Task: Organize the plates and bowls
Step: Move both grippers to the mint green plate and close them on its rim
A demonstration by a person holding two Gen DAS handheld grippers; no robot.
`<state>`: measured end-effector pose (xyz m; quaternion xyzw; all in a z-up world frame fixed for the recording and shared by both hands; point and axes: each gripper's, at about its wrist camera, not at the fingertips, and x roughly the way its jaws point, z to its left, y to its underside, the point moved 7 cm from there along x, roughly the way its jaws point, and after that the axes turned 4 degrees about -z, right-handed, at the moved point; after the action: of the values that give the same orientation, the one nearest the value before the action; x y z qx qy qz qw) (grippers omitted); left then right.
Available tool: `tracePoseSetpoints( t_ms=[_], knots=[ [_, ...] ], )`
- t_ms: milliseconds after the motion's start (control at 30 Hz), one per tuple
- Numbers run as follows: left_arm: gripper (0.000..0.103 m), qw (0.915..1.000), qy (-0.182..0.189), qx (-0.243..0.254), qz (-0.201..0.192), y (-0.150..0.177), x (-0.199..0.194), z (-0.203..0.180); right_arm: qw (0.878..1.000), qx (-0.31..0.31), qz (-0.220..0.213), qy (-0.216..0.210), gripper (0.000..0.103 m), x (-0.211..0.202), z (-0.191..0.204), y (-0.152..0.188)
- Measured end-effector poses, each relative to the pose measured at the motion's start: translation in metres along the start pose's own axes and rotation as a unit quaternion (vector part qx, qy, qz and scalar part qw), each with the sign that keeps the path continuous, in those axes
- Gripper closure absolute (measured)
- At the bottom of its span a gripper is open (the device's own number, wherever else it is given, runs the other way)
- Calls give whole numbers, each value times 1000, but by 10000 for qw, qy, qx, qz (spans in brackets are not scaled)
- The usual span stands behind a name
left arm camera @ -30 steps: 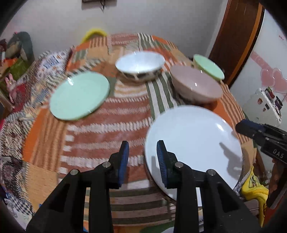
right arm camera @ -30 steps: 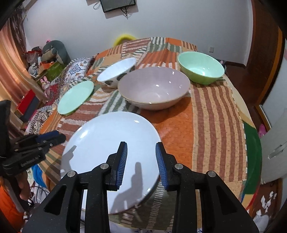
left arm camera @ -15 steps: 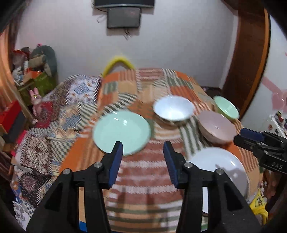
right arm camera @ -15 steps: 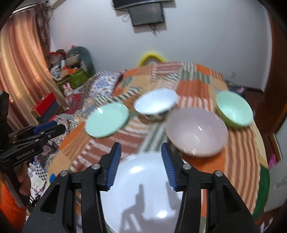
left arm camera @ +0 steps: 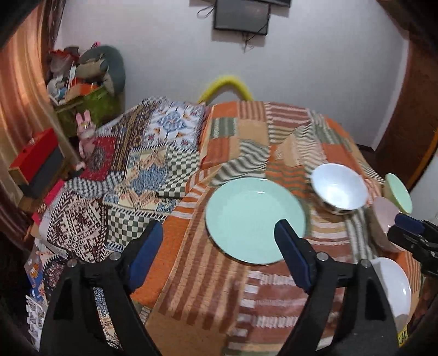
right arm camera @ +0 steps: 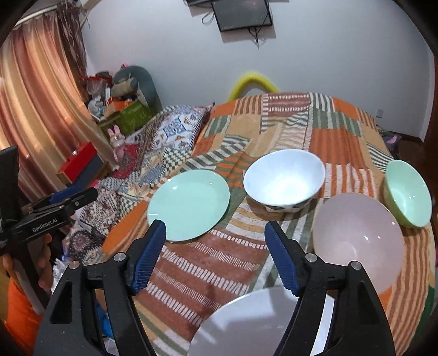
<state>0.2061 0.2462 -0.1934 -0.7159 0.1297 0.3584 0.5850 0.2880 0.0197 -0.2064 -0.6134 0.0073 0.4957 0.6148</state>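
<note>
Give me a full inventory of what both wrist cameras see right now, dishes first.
plate: 1, mint green, left of centre on the patchwork cloth
plate: 1, white, at the near edge
bowl: 1, white, middle
bowl: 1, pink, right
bowl: 1, mint green, far right
screen: 1, dark, on the wall
curtain: 1, orange-pink, left
red box: 1, on the floor at left
left gripper: black with blue pads, jaws opening, nothing between
right gripper: same, jaws opening, nothing between

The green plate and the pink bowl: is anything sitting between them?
Yes. In the right wrist view the white bowl stands between the green plate and the pink bowl, set slightly farther back on the striped cloth.
</note>
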Motion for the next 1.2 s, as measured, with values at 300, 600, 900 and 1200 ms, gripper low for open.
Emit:
tracePoseSetpoints(
  t_ms=[300, 600, 900, 1200],
  knots=[
    [19, 9981, -25, -122, 609, 14, 81, 21, 9988, -107, 469, 7, 31, 51, 3, 1],
    [27, 9962, 58, -84, 865, 20, 133, 27, 9949, -131, 999, -36, 36, 96, 5, 6],
    [53, 9946, 255, 66, 1005, 28, 162, 20, 9875, -216, 1559, 69, 68, 134, 3, 16],
    [73, 9915, 496, -108, 1200, 35, 177, 25, 9819, -278, 1861, 203, 79, 158, 3, 21]
  ],
)
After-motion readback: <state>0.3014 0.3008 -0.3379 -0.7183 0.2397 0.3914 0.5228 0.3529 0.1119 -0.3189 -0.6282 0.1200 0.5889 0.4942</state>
